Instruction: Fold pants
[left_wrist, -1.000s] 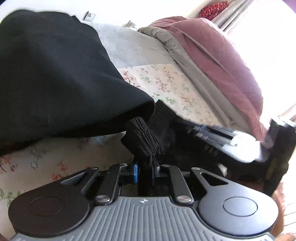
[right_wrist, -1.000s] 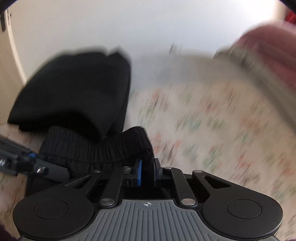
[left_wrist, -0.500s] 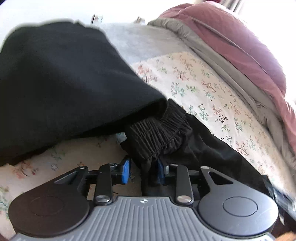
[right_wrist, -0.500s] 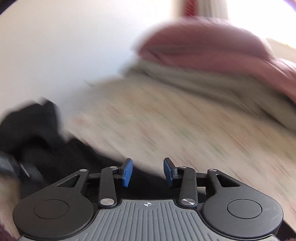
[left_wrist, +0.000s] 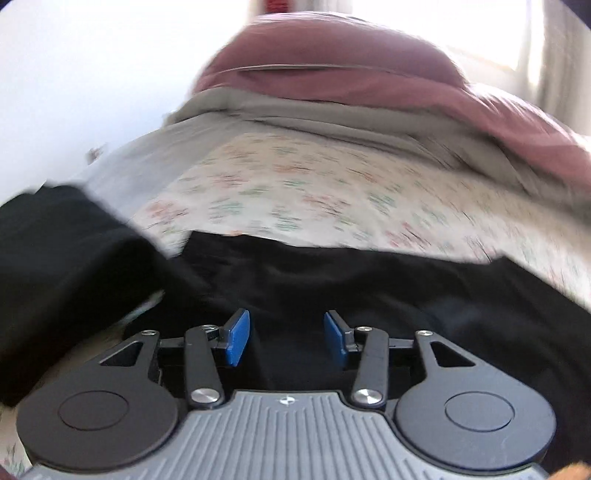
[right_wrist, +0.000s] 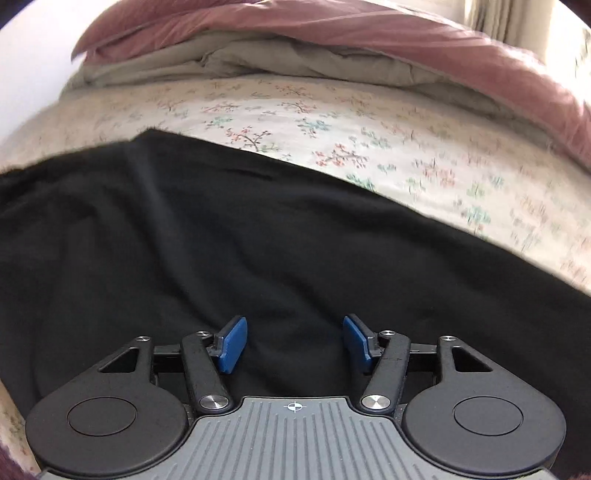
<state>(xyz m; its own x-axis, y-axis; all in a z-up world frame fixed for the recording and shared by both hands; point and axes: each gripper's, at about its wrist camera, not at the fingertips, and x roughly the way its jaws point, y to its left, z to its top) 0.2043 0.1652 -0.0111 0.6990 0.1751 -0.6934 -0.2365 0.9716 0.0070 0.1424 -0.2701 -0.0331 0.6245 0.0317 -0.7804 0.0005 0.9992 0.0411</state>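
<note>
Your left gripper (left_wrist: 284, 338) and right gripper (right_wrist: 293, 345) both hang over the black pants (right_wrist: 229, 243), jaws opening, blue pads (right_wrist: 232, 345) apart with nothing pinched between them. A second ago each one was clenched on the bunchy waistband; now they have let go. The pants are soft and dark, lying spread out flat with small wrinkles on the bed's flowery sheet (right_wrist: 317, 122). Behind the pants, a puffy dark pink blanket (right_wrist: 406, 33) sits piled on a gray one (right_wrist: 295, 61).
</note>
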